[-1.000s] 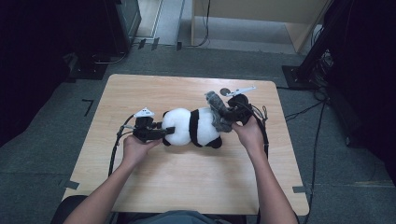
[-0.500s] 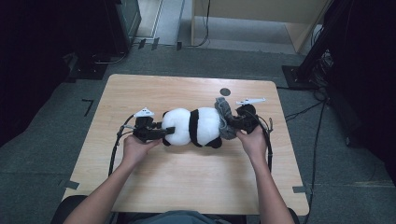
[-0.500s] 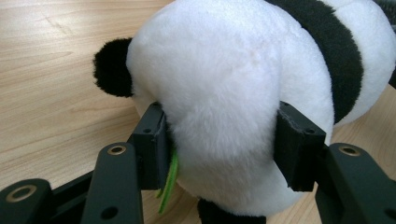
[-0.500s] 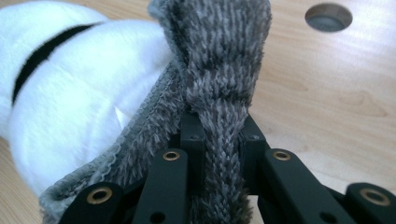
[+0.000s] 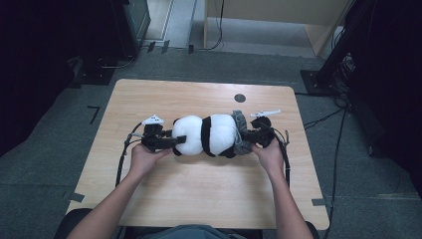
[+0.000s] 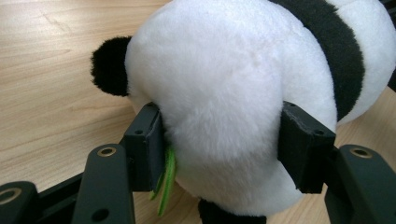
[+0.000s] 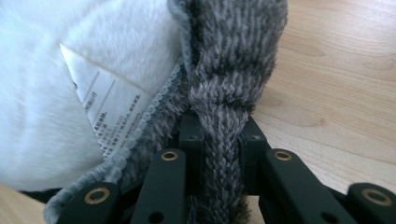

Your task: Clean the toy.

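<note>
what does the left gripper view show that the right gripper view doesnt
Left gripper view: the panda's black ear, black band and a green strip, with the left gripper around its white head, its jaws just having opened wider. Right gripper view: the right gripper shut on grey knit, plus a printed label. Both: white plush and the table.

Table (image 5: 199,194): light wood top, rounded corners; small dark round spot (image 5: 240,98) near the far edge. Floor (image 5: 59,149): grey carpet, tape marks (image 5: 93,112) off the table's left side. Pale wooden cabinet (image 5: 278,20) beyond the far edge. Dark stands (image 5: 107,69) at the far left. Cables (image 5: 343,117) off the right edge.
</note>
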`<state>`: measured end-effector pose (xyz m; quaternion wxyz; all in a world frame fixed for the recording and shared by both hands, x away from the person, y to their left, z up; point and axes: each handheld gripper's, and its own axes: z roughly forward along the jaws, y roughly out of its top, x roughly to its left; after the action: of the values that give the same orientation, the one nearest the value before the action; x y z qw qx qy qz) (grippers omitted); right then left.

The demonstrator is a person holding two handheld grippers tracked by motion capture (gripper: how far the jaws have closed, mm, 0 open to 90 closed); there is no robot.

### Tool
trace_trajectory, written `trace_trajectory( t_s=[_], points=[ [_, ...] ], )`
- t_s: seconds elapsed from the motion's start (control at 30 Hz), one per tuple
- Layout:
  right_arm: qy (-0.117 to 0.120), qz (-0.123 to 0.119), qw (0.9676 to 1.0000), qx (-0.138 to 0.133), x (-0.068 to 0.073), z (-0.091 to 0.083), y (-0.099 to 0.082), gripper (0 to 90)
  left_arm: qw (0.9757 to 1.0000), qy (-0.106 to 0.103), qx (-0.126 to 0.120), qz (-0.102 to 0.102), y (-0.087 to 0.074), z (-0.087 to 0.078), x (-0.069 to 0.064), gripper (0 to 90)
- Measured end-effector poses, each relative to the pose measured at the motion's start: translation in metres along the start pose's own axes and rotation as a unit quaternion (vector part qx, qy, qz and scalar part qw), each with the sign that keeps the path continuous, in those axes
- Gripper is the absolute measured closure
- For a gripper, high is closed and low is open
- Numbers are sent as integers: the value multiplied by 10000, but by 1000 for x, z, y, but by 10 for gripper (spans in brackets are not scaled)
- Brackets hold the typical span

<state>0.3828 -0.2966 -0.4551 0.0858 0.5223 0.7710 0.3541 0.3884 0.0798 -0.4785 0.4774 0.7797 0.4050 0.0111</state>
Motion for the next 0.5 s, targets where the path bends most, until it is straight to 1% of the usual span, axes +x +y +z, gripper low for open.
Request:
trace_trajectory(
  t_s=[0.1, 0.17, 0.27, 0.33, 0.4, 0.47, 0.5],
  points=[
    [-55, 36, 9998, -162, 1, -16, 5, 780, 10000, -40, -35, 8, -1, -1, 1, 383],
    [-4, 78, 9993, -366, 0, -29, 9, 781, 10000, -47, -54, -9, -1, -1, 1, 376],
    [2, 68, 9987, -498, 4, -46, 15, 781, 10000, -22, -64, -22, -1, -1, 0, 367],
    [54, -22, 9981, -618, 10, -57, 22, 780, 10000, -5, -81, -24, -1, -1, -1, 361],
    [122, -162, 9968, -775, 20, -67, 29, 781, 9999, 9, -102, -32, -1, -1, -1, 359],
    [196, -241, 9964, -793, 29, -70, 37, 781, 9999, 15, -98, -23, -1, -1, -1, 358],
    [239, -312, 9964, -755, 36, -70, 42, 781, 9999, 20, -99, -21, -1, -1, -1, 358]
  ],
)
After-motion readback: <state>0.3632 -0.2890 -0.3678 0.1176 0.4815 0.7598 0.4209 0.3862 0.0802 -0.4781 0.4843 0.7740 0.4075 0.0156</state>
